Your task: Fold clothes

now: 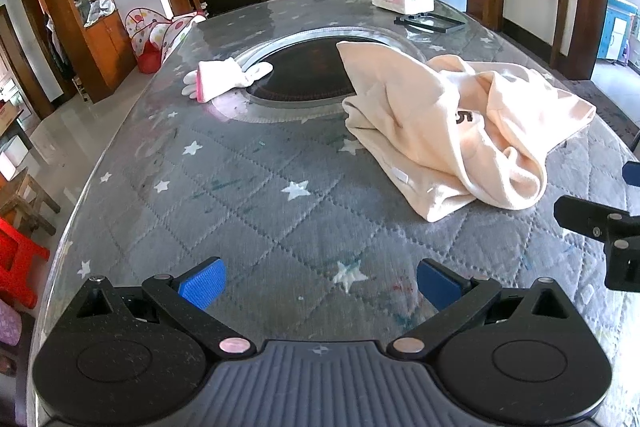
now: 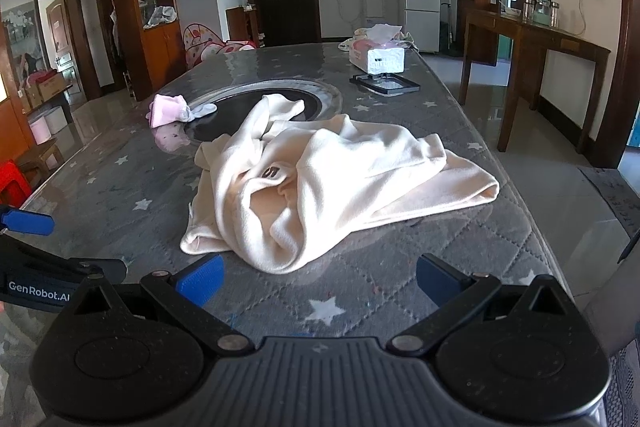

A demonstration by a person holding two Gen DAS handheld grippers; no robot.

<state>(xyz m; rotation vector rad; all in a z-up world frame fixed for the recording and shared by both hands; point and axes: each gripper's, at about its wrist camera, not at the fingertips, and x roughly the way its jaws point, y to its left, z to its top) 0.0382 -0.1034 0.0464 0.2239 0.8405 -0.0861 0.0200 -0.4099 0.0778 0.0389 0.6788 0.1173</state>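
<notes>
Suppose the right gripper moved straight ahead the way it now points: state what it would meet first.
Most likely the crumpled cream garment, whose near fold lies just ahead of the open right gripper. Only bare grey quilted table cover lies between them, though depth is uncertain.

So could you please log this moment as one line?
phase: pre-grasp | left claw: open | right claw: open | garment: crumpled, untouched

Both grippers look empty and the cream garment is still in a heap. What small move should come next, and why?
Probably bring the right gripper forward to pinch the garment at its near edge. Both grippers are open and hold nothing, the left gripper over bare table cover, and the garment lies crumpled just ahead, so it needs spreading flat before any fold.
</notes>
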